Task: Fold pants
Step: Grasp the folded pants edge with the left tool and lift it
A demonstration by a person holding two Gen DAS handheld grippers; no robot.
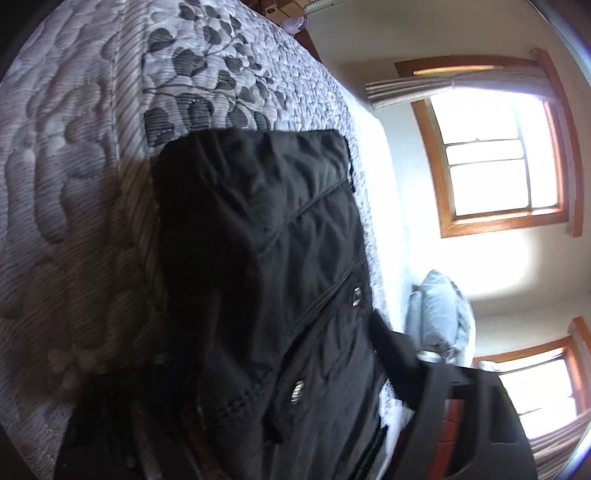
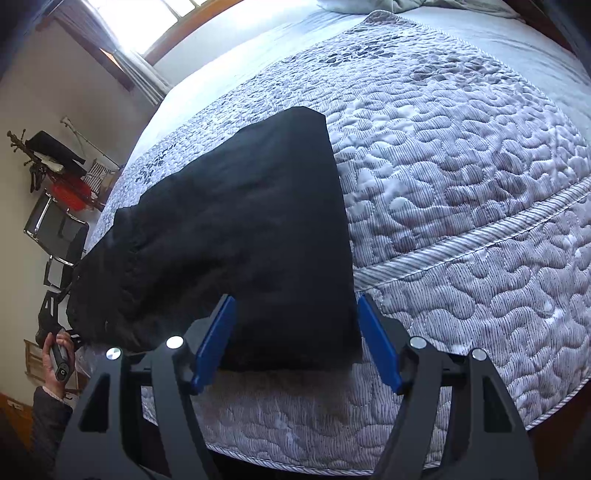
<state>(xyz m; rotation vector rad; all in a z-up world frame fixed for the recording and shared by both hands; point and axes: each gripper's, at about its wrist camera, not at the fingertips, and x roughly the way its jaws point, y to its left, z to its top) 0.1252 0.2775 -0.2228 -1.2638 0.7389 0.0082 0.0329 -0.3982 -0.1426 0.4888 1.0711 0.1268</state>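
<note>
Pants: black trousers (image 2: pixel 236 229) lie folded on the mattress (image 2: pixel 461 166); further folding likely remains.
Right gripper (image 2: pixel 295 343): fingers parted, straddling the near end.
Left gripper (image 1: pixel 436 373): grip cannot be told.

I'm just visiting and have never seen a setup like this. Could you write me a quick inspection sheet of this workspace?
Surface: quilted mattress, grey leaf print.
Job's things: black pants lying folded on it, one end at the near edge.
Clutter: nothing seen on the mattress besides bedding at the far end.
Grippers: right gripper open, blue pads astride the pants' end; left gripper at the waist end, jaws hidden.
Cables: nothing seen.
Surroundings: wood-framed window, chair, light-blue bundle.
</note>
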